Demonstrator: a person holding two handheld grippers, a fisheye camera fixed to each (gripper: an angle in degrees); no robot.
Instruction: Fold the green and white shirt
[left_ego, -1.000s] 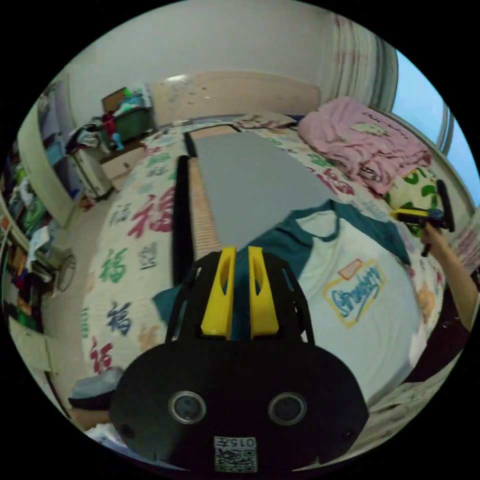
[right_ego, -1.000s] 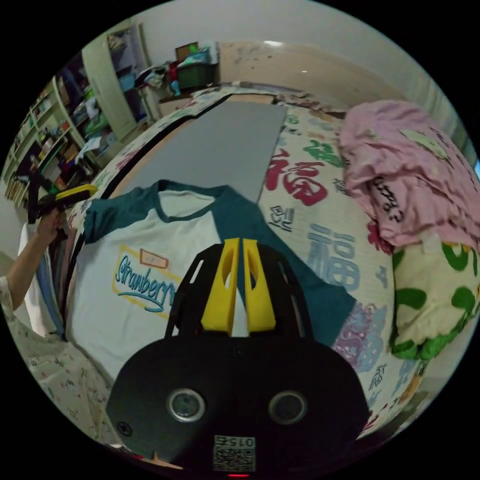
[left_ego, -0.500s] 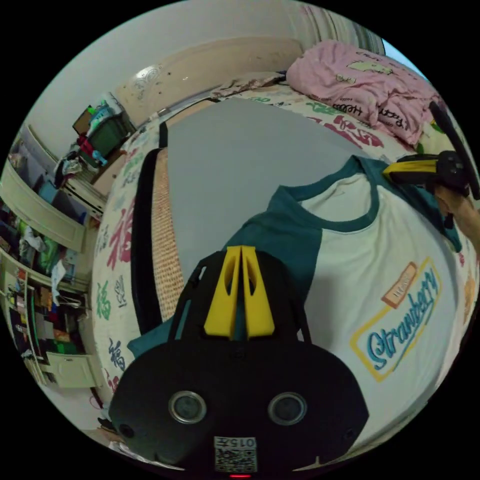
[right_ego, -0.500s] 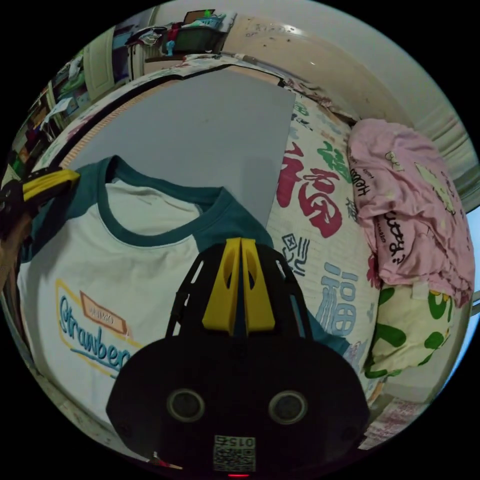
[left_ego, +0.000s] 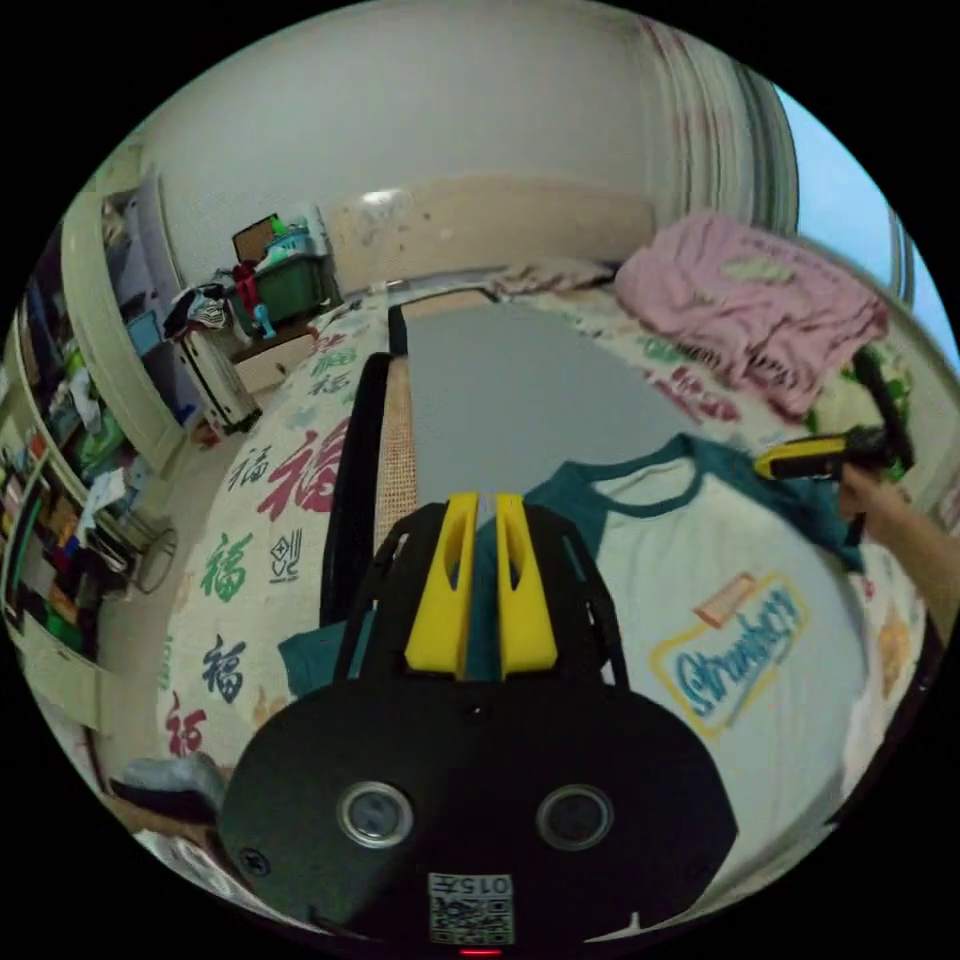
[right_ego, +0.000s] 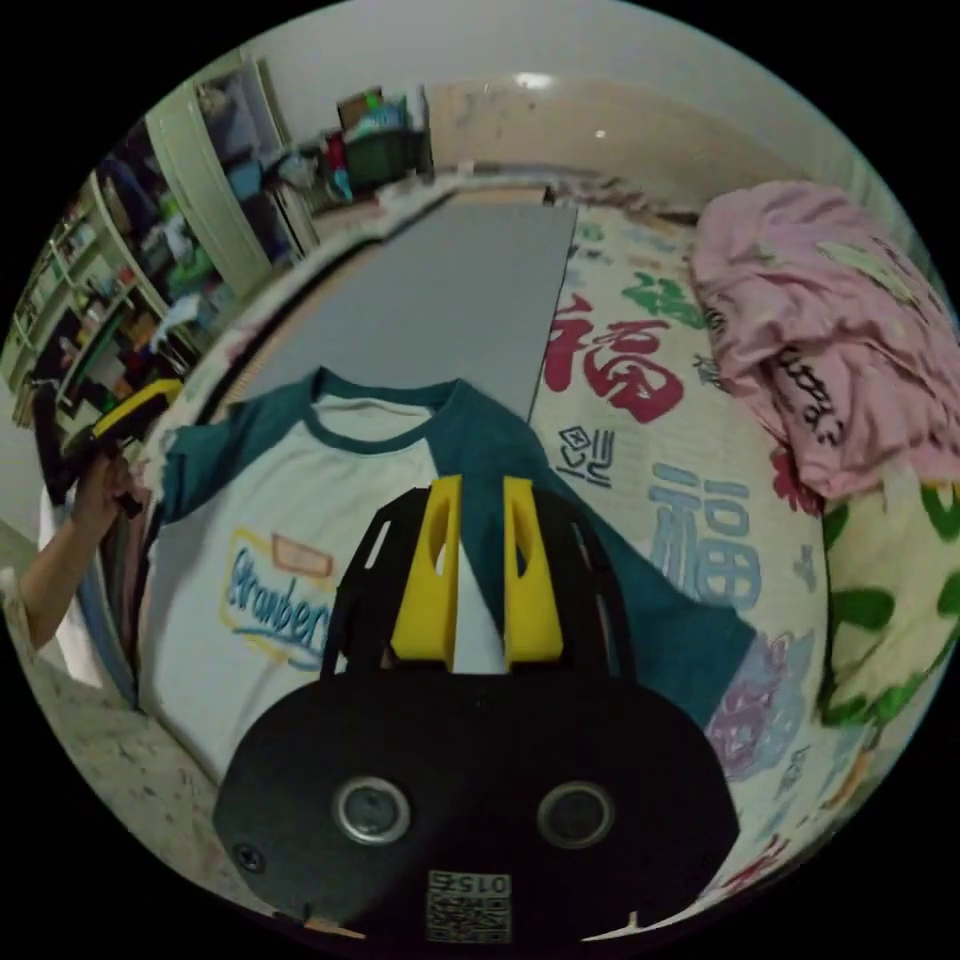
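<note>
The green and white shirt lies flat, front up, on the grey mat, spread between both tongs. Left gripper hovers over one sleeve, jaws a slit apart, holding nothing. Right gripper is released over the other. Likely slip-up: grabbing the patterned bedsheet along with the sleeve.

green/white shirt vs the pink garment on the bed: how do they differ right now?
The green and white shirt lies spread flat, front up, partly on the grey board; the pink garment is a crumpled heap beside it. The shirt is white with teal sleeves and collar; the garment is pink all over. Both carry print and lie on the patterned bedspread.
</note>
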